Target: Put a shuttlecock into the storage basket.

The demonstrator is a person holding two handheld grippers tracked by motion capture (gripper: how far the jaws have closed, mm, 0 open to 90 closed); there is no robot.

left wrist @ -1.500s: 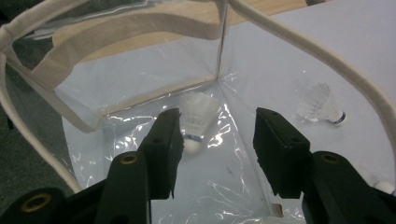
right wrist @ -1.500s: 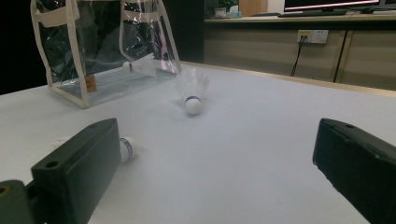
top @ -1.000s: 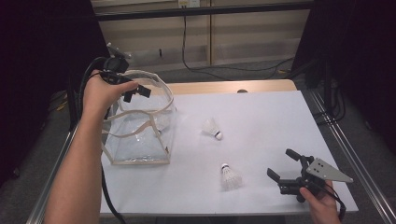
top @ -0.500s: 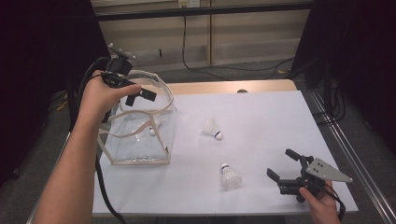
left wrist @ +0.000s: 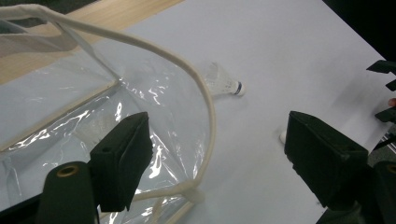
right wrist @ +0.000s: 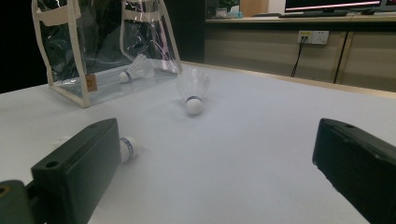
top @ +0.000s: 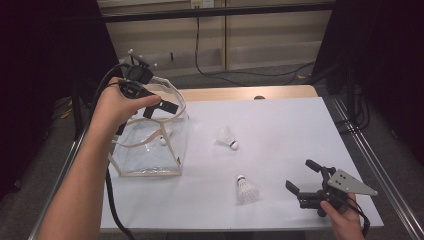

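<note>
Both forearms are bare (no sleeves); each black tool (top: 310,181) trails a black cable, the right one bearing a grey three-cornered plate.

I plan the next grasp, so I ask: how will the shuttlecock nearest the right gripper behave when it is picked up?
The shuttlecock probably weighs very little. Its thin white skirt looks crushable. Lying on its side on the smooth table, it may roll in an arc if nudged.

Tabletop (top: 280,125) — white sheet over a wood surface, wood strip bare along the far edge. Clear bag (top: 150,150) stands on it. Two shuttlecocks lie right of the bag — one (top: 227,137) near, one (top: 246,189) farther, toward the front edge.
</note>
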